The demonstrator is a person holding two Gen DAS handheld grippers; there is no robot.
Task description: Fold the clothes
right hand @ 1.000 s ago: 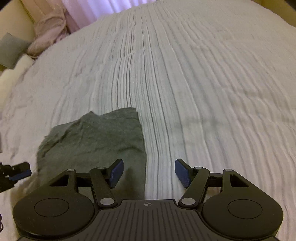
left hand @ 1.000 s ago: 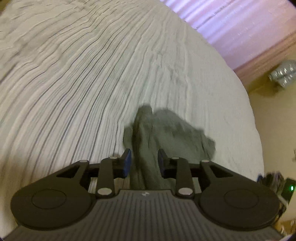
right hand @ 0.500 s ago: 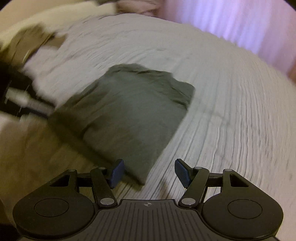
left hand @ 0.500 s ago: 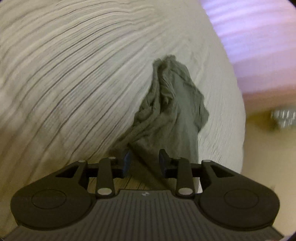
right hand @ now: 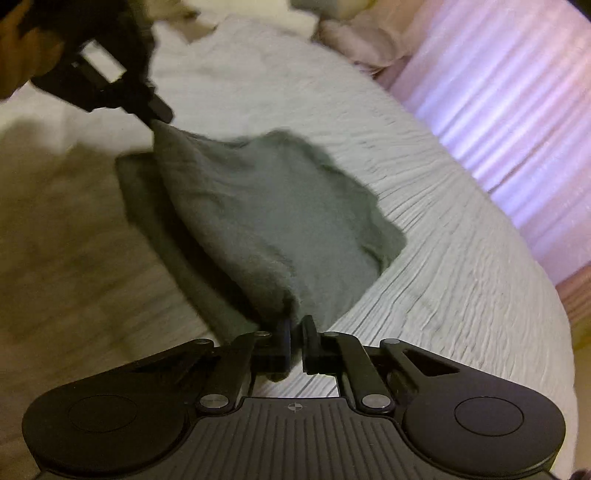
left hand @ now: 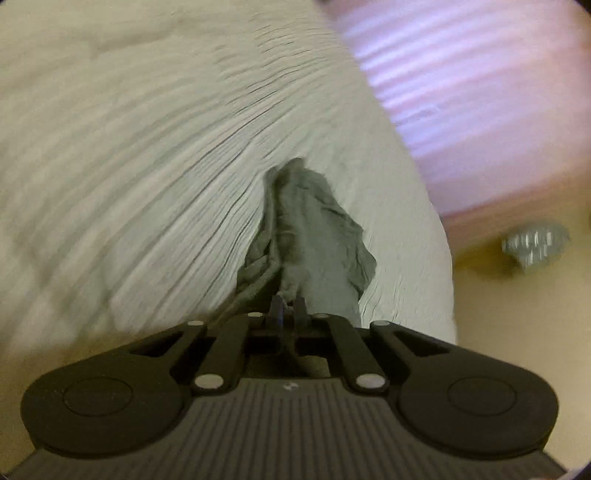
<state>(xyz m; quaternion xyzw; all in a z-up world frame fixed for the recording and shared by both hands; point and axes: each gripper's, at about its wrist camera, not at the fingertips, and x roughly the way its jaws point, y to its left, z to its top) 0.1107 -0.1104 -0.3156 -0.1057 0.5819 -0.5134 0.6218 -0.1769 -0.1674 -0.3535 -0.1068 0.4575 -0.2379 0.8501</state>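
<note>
A grey-green garment [left hand: 314,240] lies bunched on the white ribbed bedcover [left hand: 147,184] near the bed's edge. In the left wrist view my left gripper [left hand: 288,308] is shut on a near corner of it, the cloth stretching away from the pads. The right wrist view shows the garment [right hand: 266,206] spread wider, and my right gripper [right hand: 297,325] is shut on its near corner. At the top left of that view the left gripper [right hand: 159,110], held by a hand [right hand: 22,44], pinches the far corner and holds it slightly raised.
The bedcover [right hand: 443,258] runs to a rounded edge, with a pink curtain [right hand: 517,110] behind it. Pillows and pale bedding [right hand: 362,33] lie at the head. A silvery bundle [left hand: 535,243] sits on the yellowish floor beside the bed.
Both pairs of jaws stood apart in the earlier frames and now are closed on the garment's corners. The right gripper rolled and came in to the garment's near corner.
</note>
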